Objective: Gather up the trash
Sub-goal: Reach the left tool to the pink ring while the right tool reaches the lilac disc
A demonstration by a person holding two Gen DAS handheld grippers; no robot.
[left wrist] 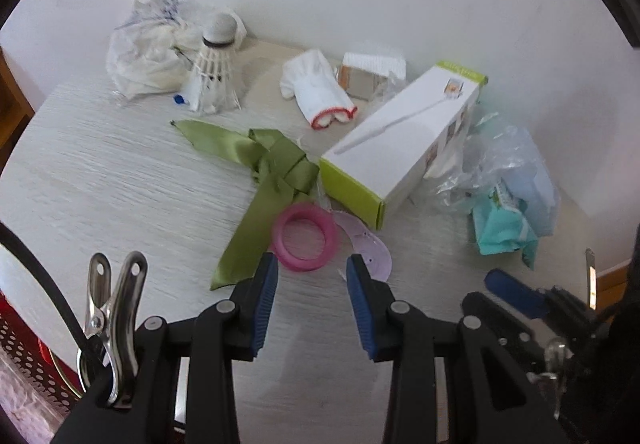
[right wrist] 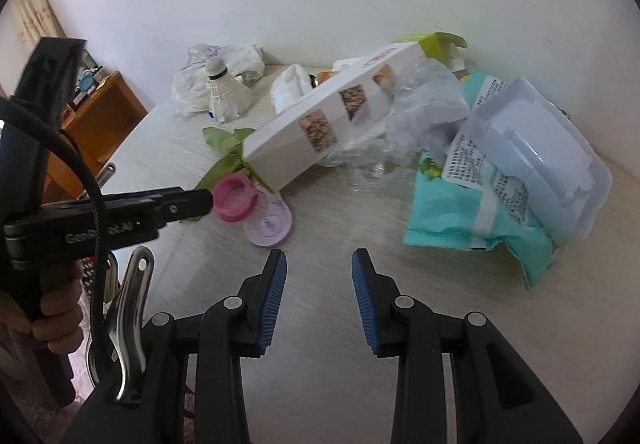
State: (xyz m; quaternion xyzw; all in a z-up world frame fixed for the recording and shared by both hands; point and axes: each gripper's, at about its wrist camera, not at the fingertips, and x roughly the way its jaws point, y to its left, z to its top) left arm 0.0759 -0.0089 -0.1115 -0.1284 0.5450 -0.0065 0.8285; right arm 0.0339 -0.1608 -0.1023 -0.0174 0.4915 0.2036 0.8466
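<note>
The left gripper [left wrist: 312, 276] is hovering low over the table [left wrist: 120, 180] with its jaws standing wide and holding nothing; a pink ring [left wrist: 305, 236] is lying just ahead of the gap, overlapping a lilac lid [left wrist: 370, 244]. The right gripper [right wrist: 319, 268] is likewise gaping wide and empty over bare tabletop near the front edge. Beyond the ring, a green ribbon [left wrist: 268, 172] is sprawling from its knot, one tail reaching toward the front edge. A white box [left wrist: 404, 148] with green ends is lying with its long axis running diagonally from the ring toward the back right corner. Past it are sitting a shuttlecock [left wrist: 214, 60], crumpled bags [left wrist: 152, 48] and a white sock [left wrist: 316, 88] near the back edge. A teal wipes pack [right wrist: 480, 204] is lying at the right edge.
</note>
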